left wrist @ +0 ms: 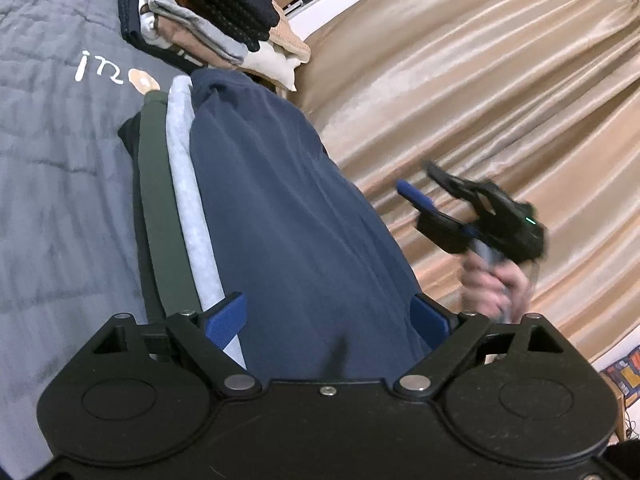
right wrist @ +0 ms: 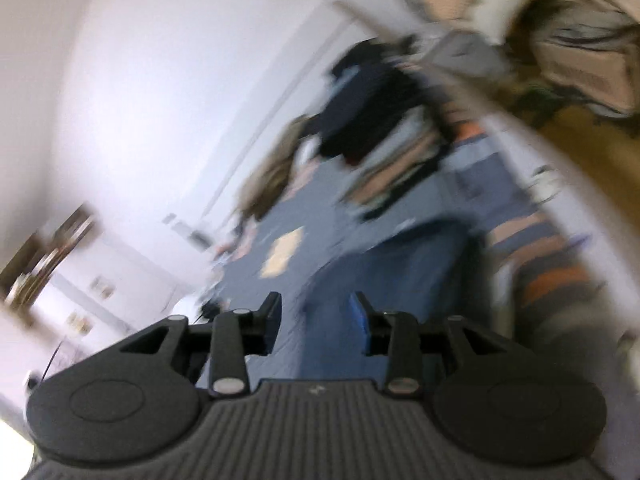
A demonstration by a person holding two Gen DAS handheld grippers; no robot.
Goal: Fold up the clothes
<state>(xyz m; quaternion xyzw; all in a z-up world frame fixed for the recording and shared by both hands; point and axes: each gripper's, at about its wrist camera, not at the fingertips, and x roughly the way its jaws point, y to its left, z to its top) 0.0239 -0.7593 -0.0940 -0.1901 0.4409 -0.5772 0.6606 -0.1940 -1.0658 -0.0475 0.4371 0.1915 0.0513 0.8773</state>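
- Nearest in the left wrist view, the left gripper (left wrist: 326, 314) has its jaws spread wide, with the folded navy garment (left wrist: 280, 200) lying between its blue pads (left wrist: 226, 316); whether the pads press on the cloth cannot be told.
- The navy garment tops a stack: a light grey garment (left wrist: 186, 168) and a dark green garment (left wrist: 154, 168) show as edges just beside it on the left, all resting on the grey quilt (left wrist: 48, 160), which bears white lettering.
- To the right of the stack, the right gripper (left wrist: 424, 188) hangs in the air apart from the navy garment, jaws partly parted and nothing between them; a hand (left wrist: 496, 284) grips its handle from below, blurred.
- Behind that gripper hangs a tan satin curtain (left wrist: 480, 80).
- Farther along the quilt, past the navy garment's far end, sits a pile of folded clothes (left wrist: 208, 16) in dark, grey and beige layers.
- The right wrist view is heavily blurred: the right gripper (right wrist: 314, 316) shows a gap between its pads, empty, with blue fabric (right wrist: 380, 264) below and beyond, dark clothes (right wrist: 368, 112) farther off, and a white wall (right wrist: 160, 80) at left.
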